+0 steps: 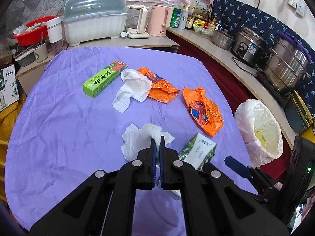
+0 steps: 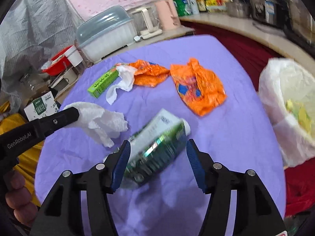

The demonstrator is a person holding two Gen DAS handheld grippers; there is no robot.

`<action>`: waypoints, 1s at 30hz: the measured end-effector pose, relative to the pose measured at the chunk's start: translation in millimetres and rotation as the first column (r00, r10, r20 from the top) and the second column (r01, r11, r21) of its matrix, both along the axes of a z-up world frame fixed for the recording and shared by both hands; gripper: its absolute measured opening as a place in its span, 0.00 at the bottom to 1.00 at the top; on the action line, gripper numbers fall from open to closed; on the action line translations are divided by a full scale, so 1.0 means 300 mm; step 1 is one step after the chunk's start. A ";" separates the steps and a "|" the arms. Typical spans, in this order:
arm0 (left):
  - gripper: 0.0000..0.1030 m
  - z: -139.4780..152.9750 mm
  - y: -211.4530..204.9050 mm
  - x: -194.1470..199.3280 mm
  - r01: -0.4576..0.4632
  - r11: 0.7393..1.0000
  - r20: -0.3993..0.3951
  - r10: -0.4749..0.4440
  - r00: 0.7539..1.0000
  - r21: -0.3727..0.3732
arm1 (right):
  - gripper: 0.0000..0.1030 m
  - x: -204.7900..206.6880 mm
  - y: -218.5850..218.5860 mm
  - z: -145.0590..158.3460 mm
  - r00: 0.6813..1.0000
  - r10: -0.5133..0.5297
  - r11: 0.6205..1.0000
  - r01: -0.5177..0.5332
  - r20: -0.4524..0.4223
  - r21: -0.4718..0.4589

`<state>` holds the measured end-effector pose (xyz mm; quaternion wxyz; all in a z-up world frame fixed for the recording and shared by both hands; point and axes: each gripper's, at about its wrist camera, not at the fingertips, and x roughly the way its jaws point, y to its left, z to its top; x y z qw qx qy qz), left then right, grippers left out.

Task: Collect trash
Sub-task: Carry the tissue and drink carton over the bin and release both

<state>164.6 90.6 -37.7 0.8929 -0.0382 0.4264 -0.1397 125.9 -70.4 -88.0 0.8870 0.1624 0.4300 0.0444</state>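
On the purple tablecloth (image 1: pixel 59 127) lie a green toothpaste box (image 1: pixel 104 78), a white paper towel (image 1: pixel 133 88), two orange wrappers (image 1: pixel 163 88) (image 1: pixel 202 110) and a green-white carton (image 1: pixel 198 151). My left gripper (image 1: pixel 158 139) is shut on a crumpled white tissue (image 1: pixel 139 137), also in the right wrist view (image 2: pixel 98 120). My right gripper (image 2: pixel 157 147) is open, its fingers on either side of the carton (image 2: pixel 157 139), which lies on the cloth. A bin lined with a white bag (image 1: pixel 259 133) stands off the table's right edge (image 2: pixel 289 102).
A counter behind holds a dish-rack box (image 1: pixel 94 25), kettles (image 1: pixel 137 19), bottles and steel pots (image 1: pixel 285 68). A red basin (image 1: pixel 31 31) and cups stand at far left. A cardboard box (image 2: pixel 41 108) sits left of the table.
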 end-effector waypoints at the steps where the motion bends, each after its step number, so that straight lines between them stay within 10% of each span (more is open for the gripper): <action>1: 0.02 -0.007 -0.003 0.001 0.002 1.000 -0.004 -0.002 1.000 0.002 | 0.56 0.001 -0.009 -0.020 1.000 0.001 0.999 0.000 -0.022 0.039; 12: 0.02 -0.094 0.046 0.026 -0.019 1.000 -0.058 0.019 0.998 0.006 | 0.62 0.071 -0.002 -0.155 0.995 0.025 0.964 0.002 -0.097 0.266; 18: 0.02 -0.124 0.077 0.052 -0.032 0.999 -0.077 0.032 0.997 -0.003 | 0.50 0.134 0.034 -0.173 0.991 0.067 0.937 -0.023 -0.113 0.349; 30: 0.02 -0.058 0.047 0.046 -0.008 1.000 -0.035 0.007 0.999 -0.023 | 0.34 0.085 0.037 0.044 0.999 0.023 0.989 -0.029 0.038 0.148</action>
